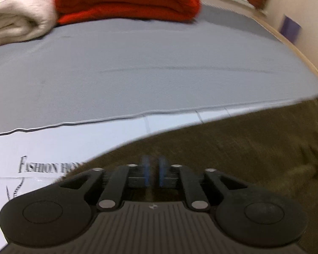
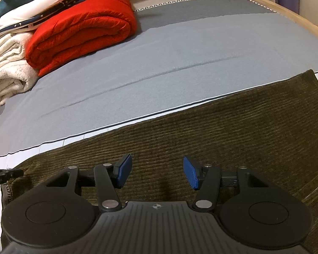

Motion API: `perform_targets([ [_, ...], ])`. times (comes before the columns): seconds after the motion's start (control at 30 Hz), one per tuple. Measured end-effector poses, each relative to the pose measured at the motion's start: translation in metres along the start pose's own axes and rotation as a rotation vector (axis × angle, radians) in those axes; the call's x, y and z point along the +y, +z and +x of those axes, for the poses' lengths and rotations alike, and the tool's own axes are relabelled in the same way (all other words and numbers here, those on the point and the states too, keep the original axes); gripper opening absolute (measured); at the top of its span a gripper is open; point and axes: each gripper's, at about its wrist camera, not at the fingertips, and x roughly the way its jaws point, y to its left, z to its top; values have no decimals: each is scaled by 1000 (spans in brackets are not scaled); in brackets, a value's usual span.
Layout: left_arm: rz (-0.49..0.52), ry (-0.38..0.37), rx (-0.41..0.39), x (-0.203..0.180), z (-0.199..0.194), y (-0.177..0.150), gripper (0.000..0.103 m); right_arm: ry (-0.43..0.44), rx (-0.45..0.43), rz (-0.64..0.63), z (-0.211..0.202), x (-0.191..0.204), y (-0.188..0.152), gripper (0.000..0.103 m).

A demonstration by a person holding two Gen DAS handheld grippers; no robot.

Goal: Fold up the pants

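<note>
Where pants [image 2: 222, 131] lie: grey bedsheet [image 2: 180, 63].

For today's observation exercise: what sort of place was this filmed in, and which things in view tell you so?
Most likely a bedroom: a wide bed with a wooden frame, a folded red quilt and cream blanket stacked at its far end, and brown corduroy pants spread out for folding.

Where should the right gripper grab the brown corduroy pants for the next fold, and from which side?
Probably the far edge of the pants, where the cloth lies flat by the grey mat. Come from above, tilted forward: the right gripper already stands open over it and can pinch up that edge.
</note>
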Motion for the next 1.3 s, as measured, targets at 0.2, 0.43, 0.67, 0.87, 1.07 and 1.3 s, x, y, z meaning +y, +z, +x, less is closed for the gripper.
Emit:
perform_targets([
  [0.2,-73,97,-82,6,13,11,83,-10,7,8,4,-4,0,57],
  [0.43,18,97,-35,-14,44,9,89,-8,13,16,9,-6,4,57],
  [0.67,63,52,13,-23,65,-4,46,-8,17,19,9,-9,5,57],
  [0.87,158,78,25,-39,46,-4,17,-11,4,24,0,-12,4,57],
  [1.07,223,91,-32,-61,-12,-7,16,-15,-31,45,-22,-27,9,56],
  [1.3,276,55,-28,-101,-108,-46,14,-44,-104,167,-64,-78,14,56],
])
